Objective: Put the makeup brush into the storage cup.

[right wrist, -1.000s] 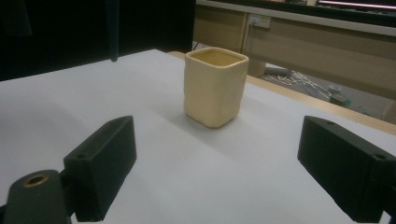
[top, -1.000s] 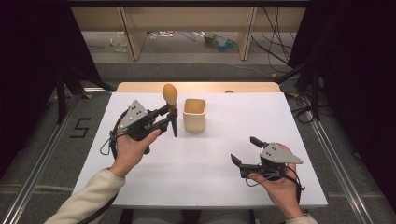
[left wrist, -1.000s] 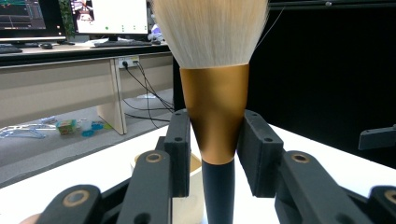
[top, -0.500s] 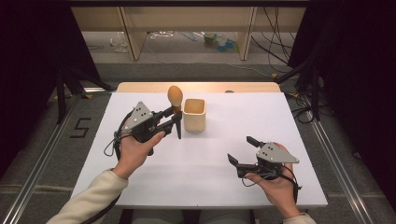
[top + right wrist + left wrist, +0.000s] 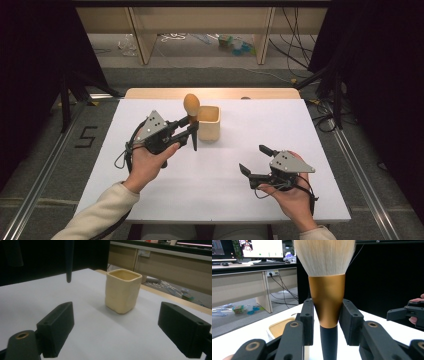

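My left hand-held gripper (image 5: pixel 191 129) is clamped on a large makeup brush (image 5: pixel 327 290) with a pale bristle head, a gold metal ferrule and a black handle. In the left gripper view, the 2 black jaws press against the lower, tapered end of the gold ferrule, 1 on each side, just above the point where the black handle begins. The brush stands upright in the grip, bristle head up. In the high view, the bristle head (image 5: pixel 191 104) rises above the jaws and the black handle hangs below them, its tip clear of the white desk (image 5: pixel 165 195). The brush is held just beside the left wall of a cream, square-sided ceramic cup (image 5: pixel 209 123), which stands upright on the desk towards its far edge. I cannot tell whether brush and cup touch.

My right hand-held gripper (image 5: pixel 256 159) has its jaws spread wide, with nothing between them. It sits low over the near right part of the desk, well apart from the cup, and points towards it. In the right gripper view, the cup (image 5: pixel 122 291) stands between the 2 open jaws but farther off, and the black handle tip (image 5: pixel 68 262) of the brush hangs to its left.

Readable writing: 1 black numeral "5" (image 5: pixel 86 136) marked on the grey floor to the left of the desk.
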`<state>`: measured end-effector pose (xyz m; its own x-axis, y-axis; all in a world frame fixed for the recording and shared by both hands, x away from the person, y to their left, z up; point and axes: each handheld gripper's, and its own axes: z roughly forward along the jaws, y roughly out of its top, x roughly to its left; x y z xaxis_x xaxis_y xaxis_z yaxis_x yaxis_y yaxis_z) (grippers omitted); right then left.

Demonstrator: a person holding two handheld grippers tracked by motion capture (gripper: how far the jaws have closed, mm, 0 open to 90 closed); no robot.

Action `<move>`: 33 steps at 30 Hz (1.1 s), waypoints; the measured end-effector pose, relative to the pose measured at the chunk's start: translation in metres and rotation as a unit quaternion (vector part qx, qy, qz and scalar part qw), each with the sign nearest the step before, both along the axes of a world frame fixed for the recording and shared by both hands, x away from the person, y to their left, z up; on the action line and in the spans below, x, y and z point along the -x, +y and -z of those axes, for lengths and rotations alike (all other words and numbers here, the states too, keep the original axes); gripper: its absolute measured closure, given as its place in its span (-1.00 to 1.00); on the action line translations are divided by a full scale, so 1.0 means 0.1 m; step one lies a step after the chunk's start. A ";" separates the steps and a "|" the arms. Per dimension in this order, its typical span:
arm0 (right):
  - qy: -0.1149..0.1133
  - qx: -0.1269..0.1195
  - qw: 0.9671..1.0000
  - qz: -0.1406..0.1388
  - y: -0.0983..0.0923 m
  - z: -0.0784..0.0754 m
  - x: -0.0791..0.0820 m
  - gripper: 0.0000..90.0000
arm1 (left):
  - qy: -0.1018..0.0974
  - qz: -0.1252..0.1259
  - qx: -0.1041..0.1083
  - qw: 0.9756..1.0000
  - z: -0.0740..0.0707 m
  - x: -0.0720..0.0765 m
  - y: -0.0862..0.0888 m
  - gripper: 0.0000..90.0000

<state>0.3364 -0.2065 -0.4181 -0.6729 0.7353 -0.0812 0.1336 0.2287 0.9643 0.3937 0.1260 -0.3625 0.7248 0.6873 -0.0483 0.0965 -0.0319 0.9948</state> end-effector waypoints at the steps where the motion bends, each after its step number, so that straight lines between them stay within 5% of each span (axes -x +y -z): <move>1: 0.000 -0.001 1.000 0.000 0.00 0.00 0.00 -0.68 | 0.000 -0.001 0.000 1.000 0.00 -0.01 0.00 0.47; 19: 0.015 -0.001 1.000 -0.002 -0.01 -0.01 0.02 -0.68 | -0.010 -0.006 0.007 1.000 -0.04 -0.14 -0.06 0.47; 33: 0.004 0.002 1.000 0.000 -0.02 -0.01 0.01 -0.68 | -0.016 -0.006 0.010 1.000 -0.05 -0.23 -0.09 0.47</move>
<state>0.3357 -0.2087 -0.4172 -0.6738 0.7347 -0.0788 0.1409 0.2325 0.9623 0.4168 0.1172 -0.3576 0.7173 0.6957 -0.0385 0.0649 -0.0118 0.9978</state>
